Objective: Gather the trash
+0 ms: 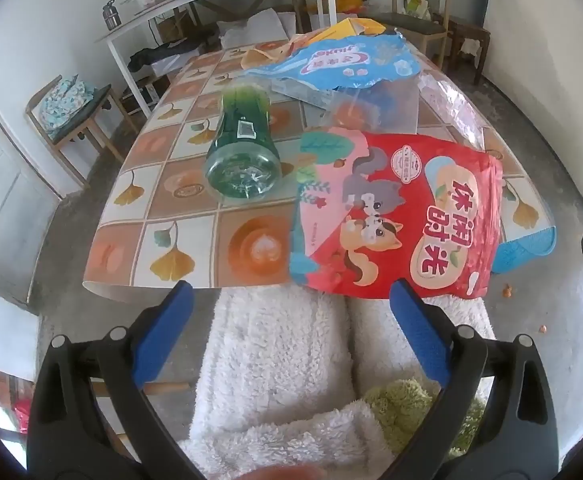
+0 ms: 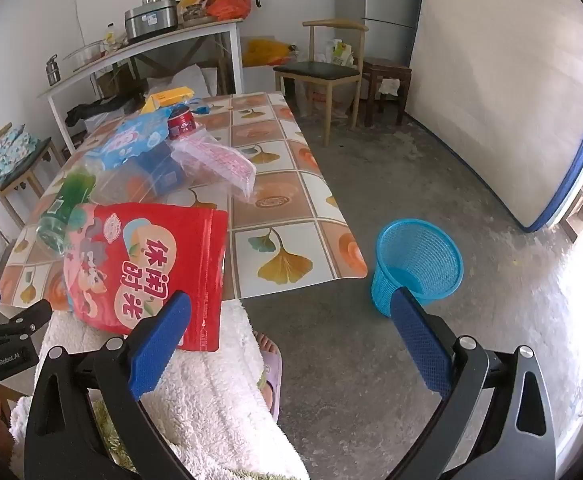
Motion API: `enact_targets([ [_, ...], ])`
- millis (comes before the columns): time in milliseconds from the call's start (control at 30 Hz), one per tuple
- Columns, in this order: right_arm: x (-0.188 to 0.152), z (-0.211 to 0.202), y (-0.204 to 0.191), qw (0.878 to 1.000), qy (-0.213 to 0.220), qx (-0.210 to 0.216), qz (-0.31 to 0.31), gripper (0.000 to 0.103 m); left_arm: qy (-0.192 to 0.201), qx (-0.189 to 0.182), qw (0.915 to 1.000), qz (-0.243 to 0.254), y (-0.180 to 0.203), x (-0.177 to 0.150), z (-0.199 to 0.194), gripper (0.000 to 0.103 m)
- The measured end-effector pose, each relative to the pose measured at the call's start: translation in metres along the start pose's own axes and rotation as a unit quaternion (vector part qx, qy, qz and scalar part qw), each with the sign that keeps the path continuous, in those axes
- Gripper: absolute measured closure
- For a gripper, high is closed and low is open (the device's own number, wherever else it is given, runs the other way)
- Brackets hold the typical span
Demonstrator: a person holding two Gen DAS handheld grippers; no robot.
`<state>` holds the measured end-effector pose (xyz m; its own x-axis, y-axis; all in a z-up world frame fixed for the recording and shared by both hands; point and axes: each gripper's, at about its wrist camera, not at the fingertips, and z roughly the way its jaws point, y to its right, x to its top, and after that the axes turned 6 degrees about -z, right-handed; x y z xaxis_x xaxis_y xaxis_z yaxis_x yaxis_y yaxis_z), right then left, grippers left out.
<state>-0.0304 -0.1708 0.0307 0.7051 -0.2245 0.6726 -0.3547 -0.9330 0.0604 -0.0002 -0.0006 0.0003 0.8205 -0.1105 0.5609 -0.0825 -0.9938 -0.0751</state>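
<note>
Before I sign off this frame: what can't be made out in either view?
- Green bottle: cap end faces away in the left view; the red snack bag covers part in the right.
- Blue basket: the right gripper's finger covers its base.
- Items under the blue bag: hidden.

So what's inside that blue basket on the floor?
The blue mesh plastic basket looks empty; its bare bottom shows. The right gripper's blue finger hides part of its base.

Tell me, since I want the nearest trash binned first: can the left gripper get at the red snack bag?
Probably yes. The left gripper is open and empty, and the red snack bag lies just ahead at the table's near edge, overhanging it, with nothing between them.
</note>
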Motion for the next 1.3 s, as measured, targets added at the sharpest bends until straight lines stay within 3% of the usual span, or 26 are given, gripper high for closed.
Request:
enact_targets([
  [1300, 0.001, 0.0, 0.003, 1.0, 0.003, 0.003, 0.003, 0.006, -0.003, -0.001, 1.0, -0.004, -0.011, -0.004, 0.002, 0.009],
])
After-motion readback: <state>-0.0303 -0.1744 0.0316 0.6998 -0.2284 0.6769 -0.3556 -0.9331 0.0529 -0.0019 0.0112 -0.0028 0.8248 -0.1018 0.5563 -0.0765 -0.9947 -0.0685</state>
